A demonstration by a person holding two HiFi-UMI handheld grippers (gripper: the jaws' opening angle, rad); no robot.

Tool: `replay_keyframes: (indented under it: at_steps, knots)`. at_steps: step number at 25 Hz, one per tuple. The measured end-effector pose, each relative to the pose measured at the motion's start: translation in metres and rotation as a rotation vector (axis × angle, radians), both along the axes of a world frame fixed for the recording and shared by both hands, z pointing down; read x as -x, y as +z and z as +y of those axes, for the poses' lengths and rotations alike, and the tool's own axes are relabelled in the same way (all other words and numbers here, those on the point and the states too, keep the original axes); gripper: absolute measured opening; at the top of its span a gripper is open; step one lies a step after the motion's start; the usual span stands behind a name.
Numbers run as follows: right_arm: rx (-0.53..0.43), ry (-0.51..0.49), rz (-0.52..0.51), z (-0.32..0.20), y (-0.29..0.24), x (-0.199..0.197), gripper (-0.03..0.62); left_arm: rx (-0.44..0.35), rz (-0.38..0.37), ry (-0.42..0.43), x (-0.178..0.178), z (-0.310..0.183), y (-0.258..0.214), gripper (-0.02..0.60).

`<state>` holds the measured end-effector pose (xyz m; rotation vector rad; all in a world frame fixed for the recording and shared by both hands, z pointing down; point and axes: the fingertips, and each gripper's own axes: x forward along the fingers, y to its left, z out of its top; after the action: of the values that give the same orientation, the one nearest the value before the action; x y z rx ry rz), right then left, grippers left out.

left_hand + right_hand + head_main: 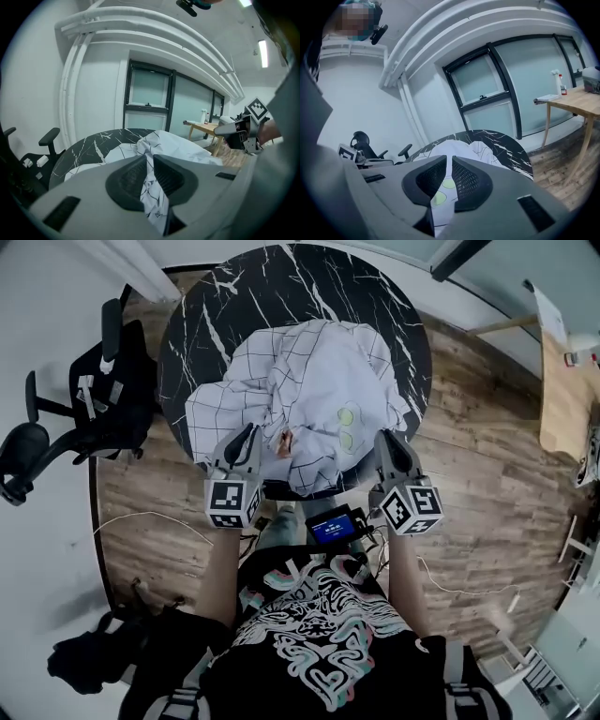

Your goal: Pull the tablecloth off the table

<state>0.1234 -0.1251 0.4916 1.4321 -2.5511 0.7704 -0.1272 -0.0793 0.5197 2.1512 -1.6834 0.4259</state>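
a round black marble counter stands on a wooden floor, with an office chair off to its left and tall windows behind it in the gripper views. the cloth, white with a thin grid, is not spread flat. it lies bunched in a heap over the middle and near part of the counter, and the far and side parts of the marble are bare. its near edge, with two pale green spots, droops over the rim towards us.

we hold the left hand-held gripper and the right hand-held gripper at that near rim, one on each side of the drooping edge. in the left gripper view the jaws stand a little apart and a crumpled fold of cloth runs through the gap. in the right gripper view the jaws are also slightly apart, with cloth and the green spots showing in the slit. neither pair looks clamped down; we judge both to be loosely open around the fabric, not gripping it.

we judge the pull to be part done: the cloth is gathered but rests wholly on the counter. the next move calls for both jaws to close firmly on the near edge. then we draw back and down together, evenly, so the heap slides over the rim without one side lagging or slipping free.
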Motion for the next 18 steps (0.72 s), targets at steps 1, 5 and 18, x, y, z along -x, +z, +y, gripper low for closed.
replay_keyframes:
  at_steps: [1,5,18]
  knots:
    - [0.008,-0.004,0.001,-0.002,0.003,-0.001,0.060,0.008,0.002,-0.002,-0.001,-0.001,0.003,0.069]
    - [0.047,-0.022,0.007,-0.011,0.017,-0.005,0.074,0.030,0.003,-0.005,-0.003,-0.007,0.011,0.069]
    - [0.122,-0.039,0.045,-0.036,0.051,-0.018,0.121,0.089,0.008,-0.016,-0.013,-0.019,0.036,0.145]
